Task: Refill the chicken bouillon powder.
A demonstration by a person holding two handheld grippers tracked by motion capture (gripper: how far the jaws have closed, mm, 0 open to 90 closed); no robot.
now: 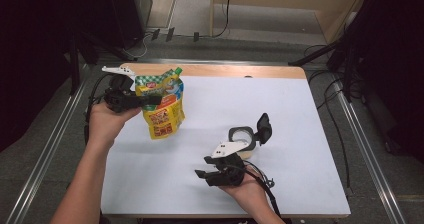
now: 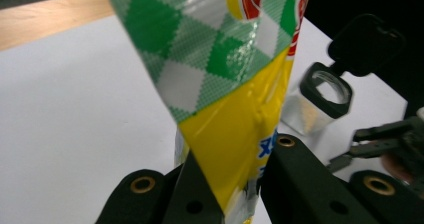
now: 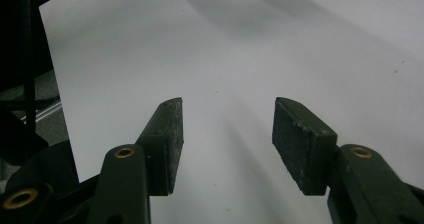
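1. The left gripper (image 1: 150,100) has its fingers clenched on the upper edge of the refill pouch (image 1: 161,105), which hangs below them above the tabletop (image 1: 300,134).
2. The right gripper (image 1: 206,168) has its fingers released and empty.
3. The open jar (image 1: 242,138) stands just behind the right fingers, much nearer to them than to the left.

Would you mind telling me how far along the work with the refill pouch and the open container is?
Done: the container stands with its black lid flipped open. In hand: the left tool is shut on the yellow-green pouch, held beside the container, not over it. The right tool is open and holds nothing. Left, probably: carrying the pouch over and pouring.
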